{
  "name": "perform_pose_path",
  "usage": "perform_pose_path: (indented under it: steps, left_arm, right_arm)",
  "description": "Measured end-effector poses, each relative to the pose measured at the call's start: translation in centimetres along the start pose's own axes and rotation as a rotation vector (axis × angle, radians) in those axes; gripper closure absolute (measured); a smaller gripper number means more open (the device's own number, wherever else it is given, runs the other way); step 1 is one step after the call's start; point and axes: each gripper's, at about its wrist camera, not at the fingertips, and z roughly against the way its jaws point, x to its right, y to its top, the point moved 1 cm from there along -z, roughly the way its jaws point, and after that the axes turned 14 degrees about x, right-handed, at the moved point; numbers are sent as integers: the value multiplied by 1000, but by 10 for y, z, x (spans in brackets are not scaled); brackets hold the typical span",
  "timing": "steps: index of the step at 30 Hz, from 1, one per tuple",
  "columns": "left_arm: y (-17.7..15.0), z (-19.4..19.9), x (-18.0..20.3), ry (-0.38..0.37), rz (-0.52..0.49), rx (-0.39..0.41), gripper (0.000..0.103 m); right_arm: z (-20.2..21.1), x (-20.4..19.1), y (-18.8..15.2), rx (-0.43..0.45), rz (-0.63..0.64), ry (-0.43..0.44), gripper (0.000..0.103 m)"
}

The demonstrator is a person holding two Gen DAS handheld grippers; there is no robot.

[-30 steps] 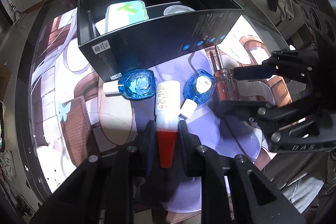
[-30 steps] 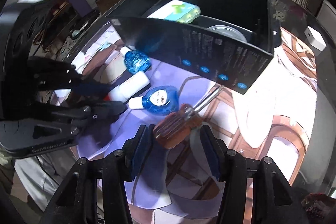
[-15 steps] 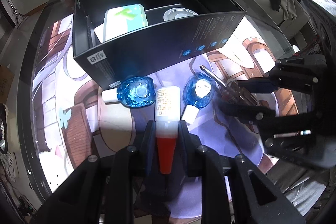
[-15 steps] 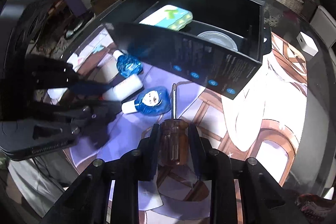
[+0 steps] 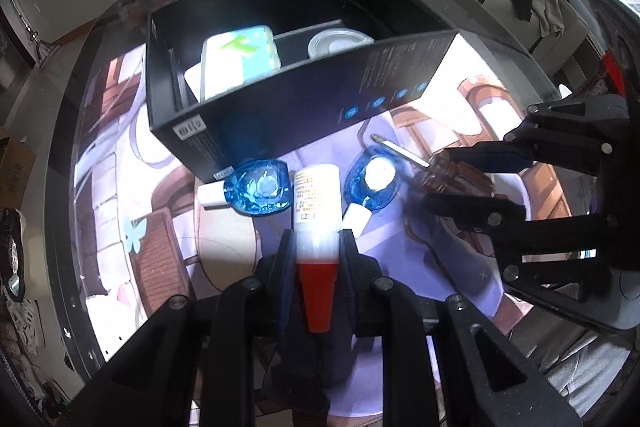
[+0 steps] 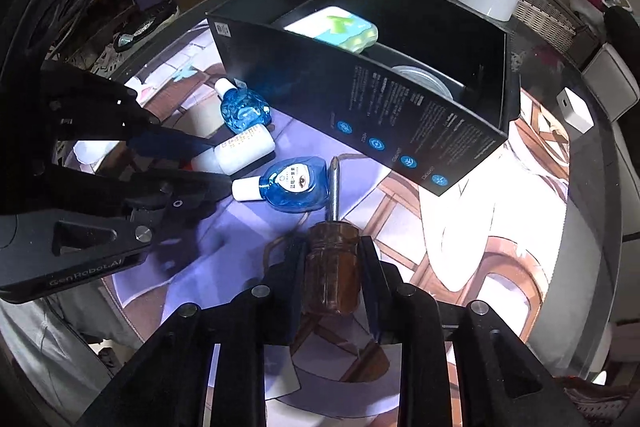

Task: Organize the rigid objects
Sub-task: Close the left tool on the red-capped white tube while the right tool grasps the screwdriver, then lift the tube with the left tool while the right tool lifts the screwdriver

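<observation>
Pick step done: left gripper [image 5: 316,251] clamps white bottle [image 5: 318,199], right gripper [image 6: 332,263] pinches screwdriver [image 6: 332,267] (jaws just closed on it), next lift both into black box [image 5: 280,115].

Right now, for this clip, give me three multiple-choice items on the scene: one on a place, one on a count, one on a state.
1. Where does the green-and-white case lie?
A. inside the black box
B. on the mat beside the bottles
C. under the kettle

2. How many blue bottles lie on the mat?
A. one
B. two
C. four

3. What does the right gripper hold?
A. nothing, jaws wide apart
B. a blue bottle
C. the brown-handled screwdriver

Answers:
1 A: the case shows above the box's front wall, inside it.
2 B: one blue bottle lies left of the white red-capped bottle, another to its right.
3 C: the jaws, which have just been closing, press on both sides of the handle, shaft pointing ahead.
</observation>
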Motion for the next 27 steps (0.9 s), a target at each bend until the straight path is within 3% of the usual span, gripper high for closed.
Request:
perform_pose_path:
  steps: [9, 17, 27]
  left_arm:
    - [16, 39, -6, -5, 20, 180, 84]
    - [34, 94, -13, 12, 35, 468, 84]
    - [36, 135, -11, 63, 4, 717, 84]
  right_arm:
    - [30, -6, 11, 132, -12, 2, 78]
    - [90, -13, 33, 449, -55, -8, 78]
    - [149, -35, 27, 831, -43, -118, 78]
